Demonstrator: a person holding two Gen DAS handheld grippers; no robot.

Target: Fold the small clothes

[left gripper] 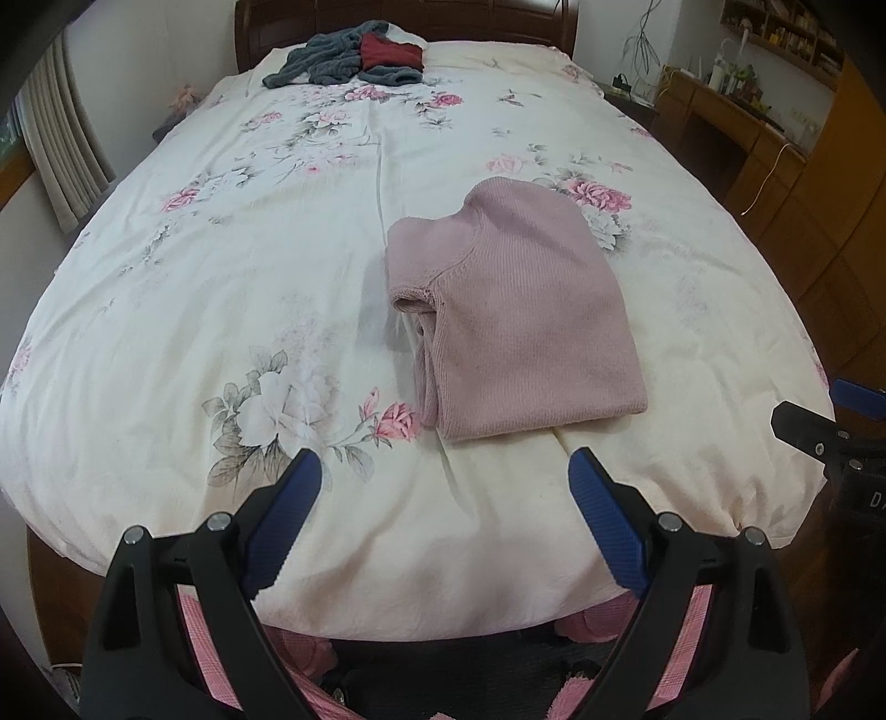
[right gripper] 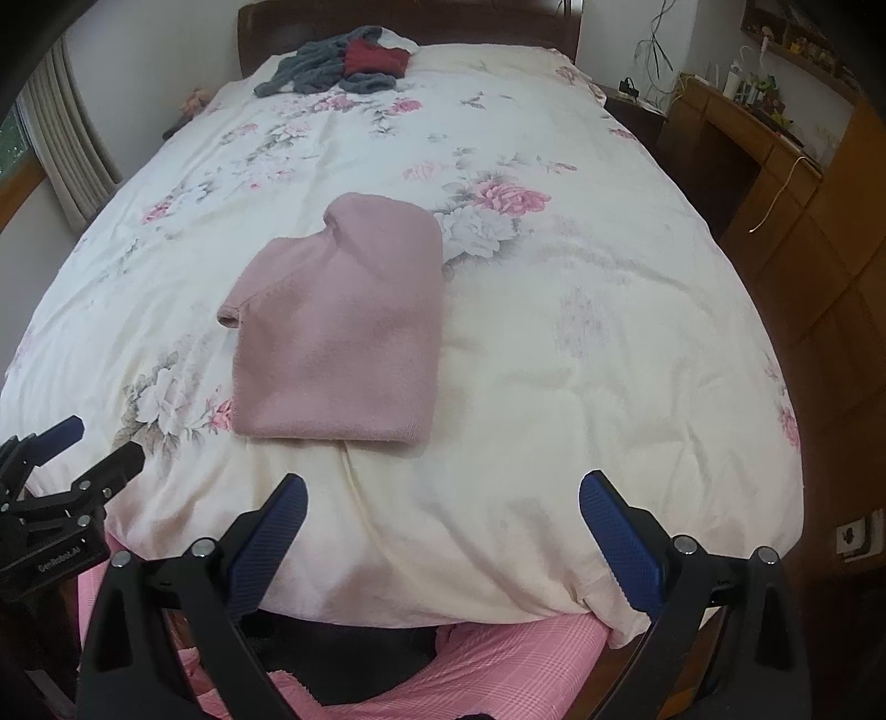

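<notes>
A dusty-pink knit sweater lies folded into a compact rectangle on the floral duvet, near the foot of the bed. My left gripper hovers open just short of the sweater's near edge, nothing between its blue pads. My right gripper is likewise open and empty, a little to the right of the sweater's near edge. Each gripper shows at the rim of the other's view: the right gripper at the right, the left gripper at the left.
A heap of grey and dark red clothes lies at the head of the bed by the wooden headboard. Wooden desk and cabinets line the right side. Curtains hang at left. Pink checked fabric shows below the bed's near edge.
</notes>
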